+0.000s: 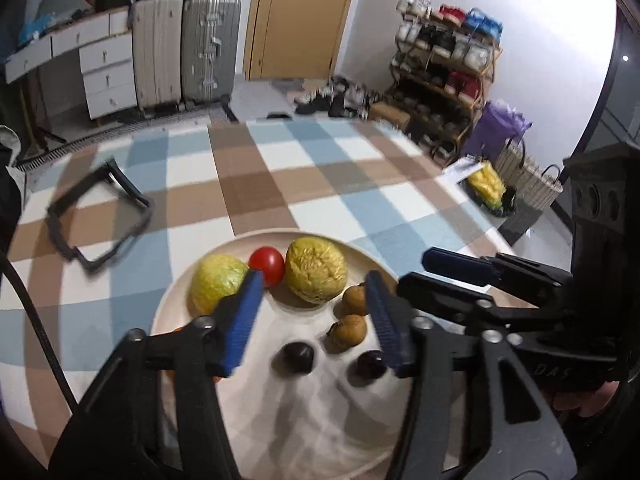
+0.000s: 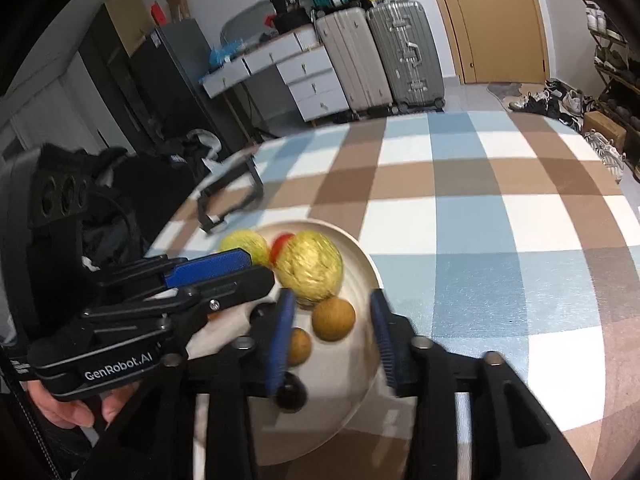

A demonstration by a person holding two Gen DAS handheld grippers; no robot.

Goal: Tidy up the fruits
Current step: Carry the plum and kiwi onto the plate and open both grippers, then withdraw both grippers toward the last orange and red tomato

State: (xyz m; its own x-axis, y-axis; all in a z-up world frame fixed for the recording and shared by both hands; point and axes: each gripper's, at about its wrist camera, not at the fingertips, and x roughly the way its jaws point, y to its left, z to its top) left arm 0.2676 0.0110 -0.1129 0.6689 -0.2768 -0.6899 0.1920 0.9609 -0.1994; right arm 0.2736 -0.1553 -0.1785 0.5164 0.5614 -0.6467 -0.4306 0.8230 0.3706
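Note:
A cream plate point(image 1: 296, 412) point(image 2: 362, 258) lies on a checked mat. It holds two yellow wrapped fruits point(image 1: 316, 270) point(image 1: 216, 282), a red tomato point(image 1: 267, 265), two small brown fruits point(image 1: 349, 330) point(image 2: 333, 318) and two dark fruits point(image 1: 294, 357) point(image 1: 370, 364). An orange fruit is mostly hidden behind my left finger. My left gripper point(image 1: 314, 280) point(image 2: 262, 268) hovers open over the plate's middle with nothing held. My right gripper point(image 2: 332, 296) point(image 1: 424, 276) is open at the plate's right side; one brown fruit sits between its fingers point(image 2: 280, 336), untouched.
A black square frame point(image 1: 100, 216) point(image 2: 228, 196) rests on the mat left of the plate. Beyond the mat stand suitcases point(image 1: 184, 48), a white drawer unit point(image 1: 108, 72), a shoe rack point(image 1: 444, 64) and a yellow bag point(image 1: 488, 184). A hand point(image 2: 72, 408) grips the left tool.

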